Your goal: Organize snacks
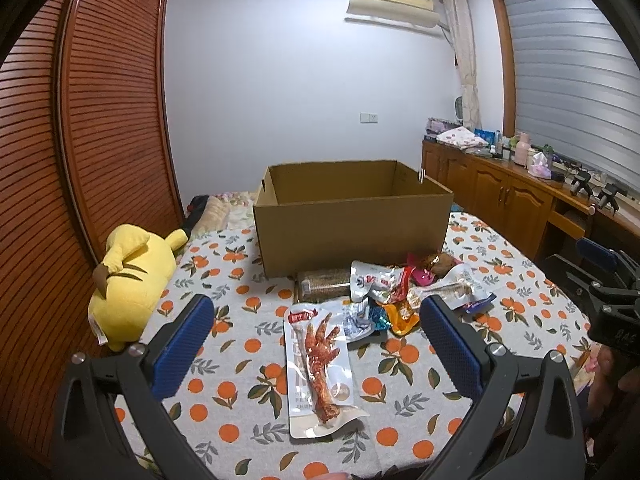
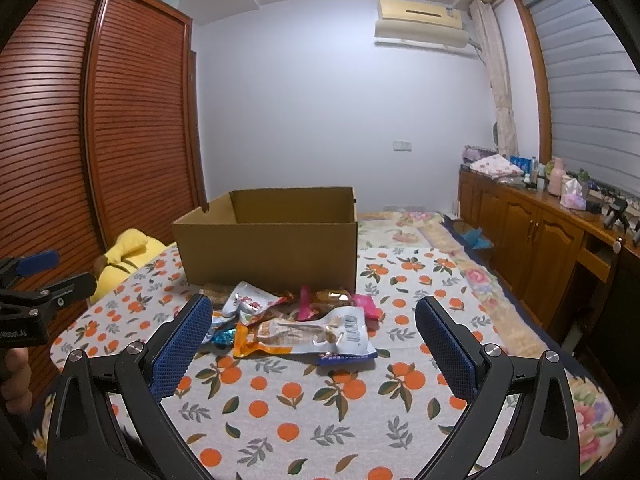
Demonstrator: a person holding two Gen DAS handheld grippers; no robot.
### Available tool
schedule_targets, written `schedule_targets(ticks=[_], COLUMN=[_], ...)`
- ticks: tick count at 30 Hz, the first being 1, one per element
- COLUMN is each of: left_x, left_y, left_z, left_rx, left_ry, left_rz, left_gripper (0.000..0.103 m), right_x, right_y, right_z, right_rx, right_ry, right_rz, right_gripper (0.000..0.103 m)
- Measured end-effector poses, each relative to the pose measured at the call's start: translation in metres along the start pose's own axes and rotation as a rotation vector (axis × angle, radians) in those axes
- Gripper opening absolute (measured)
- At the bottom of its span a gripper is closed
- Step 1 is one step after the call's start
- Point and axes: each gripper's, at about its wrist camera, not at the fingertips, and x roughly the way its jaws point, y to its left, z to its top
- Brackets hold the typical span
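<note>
An open cardboard box (image 1: pixel 352 232) (image 2: pixel 268 248) stands on the orange-print cloth, and what I see of its inside is bare. In front of it lies a heap of snack packets (image 1: pixel 404 288) (image 2: pixel 296 320). A clear packet with a red chicken foot (image 1: pixel 322 368) lies apart, nearest to me, between the fingers of my left gripper (image 1: pixel 316 308), which is open and hovers over it. My right gripper (image 2: pixel 314 312) is open too, held short of the heap, with a white barcode packet (image 2: pixel 320 332) closest to it. Each gripper shows at the edge of the other's view.
A yellow plush toy (image 1: pixel 128 280) (image 2: pixel 124 256) lies at the table's left edge by the brown slatted wardrobe (image 1: pixel 80 140). A wooden sideboard (image 1: pixel 500 192) with bottles and clutter runs along the right wall. A flowered bedspread (image 2: pixel 420 236) lies behind the box.
</note>
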Motion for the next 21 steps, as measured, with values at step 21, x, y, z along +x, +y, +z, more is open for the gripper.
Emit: schedule_targets(ticks=[21], left_x=[0.064], left_y=[0.029], left_z=[-0.025], left_rx=[-0.018], left_ry=[0.168], left_rz=[-0.043], left_gripper=[0.102], right_x=[0.046], right_y=[-0.028], right_z=[-0.014], right_rx=[-0.033], right_ry=[0.117], right_rz=[0.04], right_gripper=[0.103])
